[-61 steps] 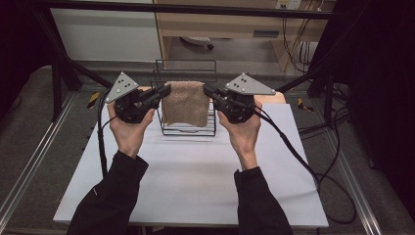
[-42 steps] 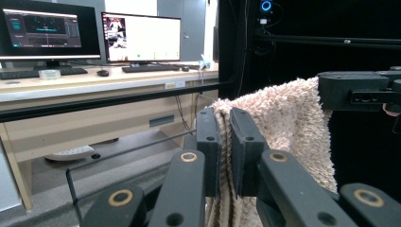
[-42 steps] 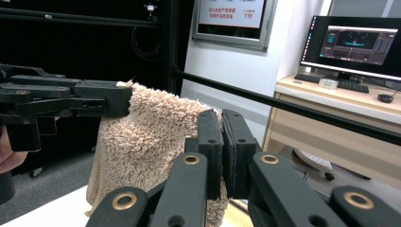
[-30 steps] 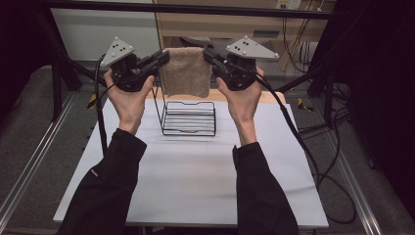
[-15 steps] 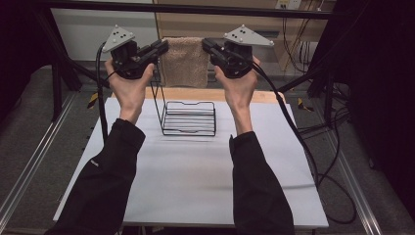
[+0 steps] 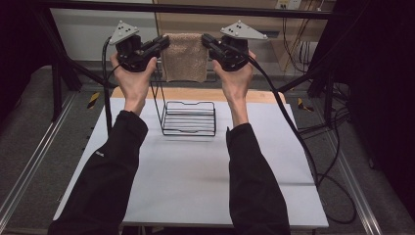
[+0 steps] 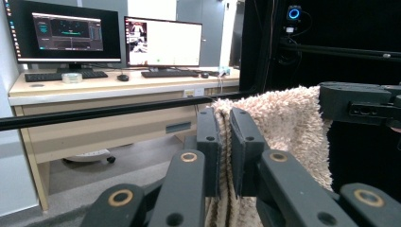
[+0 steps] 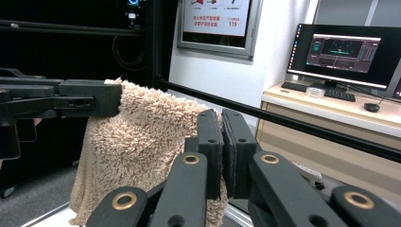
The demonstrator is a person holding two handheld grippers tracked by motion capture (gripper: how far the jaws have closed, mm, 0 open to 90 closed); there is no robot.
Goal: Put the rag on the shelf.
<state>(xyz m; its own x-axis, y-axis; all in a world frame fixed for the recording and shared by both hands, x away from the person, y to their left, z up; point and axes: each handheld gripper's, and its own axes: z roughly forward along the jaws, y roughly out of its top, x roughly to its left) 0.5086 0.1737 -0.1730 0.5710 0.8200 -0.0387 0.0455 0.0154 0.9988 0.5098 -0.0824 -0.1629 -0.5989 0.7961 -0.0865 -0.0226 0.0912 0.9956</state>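
Note:
A beige fluffy towel [image 6: 184, 58] hangs stretched in the air above the far end of the table, held by its two top corners. My left gripper [image 6: 165, 43] is shut on its left corner, and the towel [image 7: 283, 127] shows pinched between those jaws. My right gripper [image 6: 205, 39] is shut on the right corner; the towel [image 8: 137, 146] hangs to the left of its jaws. Below stands a black wire rack [image 6: 188, 118] with nothing in it on the white table [image 6: 195, 186].
A black frame bar [image 6: 195, 9] crosses just behind the towel. A desk with monitors [image 7: 71, 30] and keyboards stands beyond the table. Cables [image 6: 293, 132] trail from the right gripper across the table's right side.
Both grippers have lifted the towel up out of the wire rack, from rack level to high above the table's far edge, and spread slightly apart.

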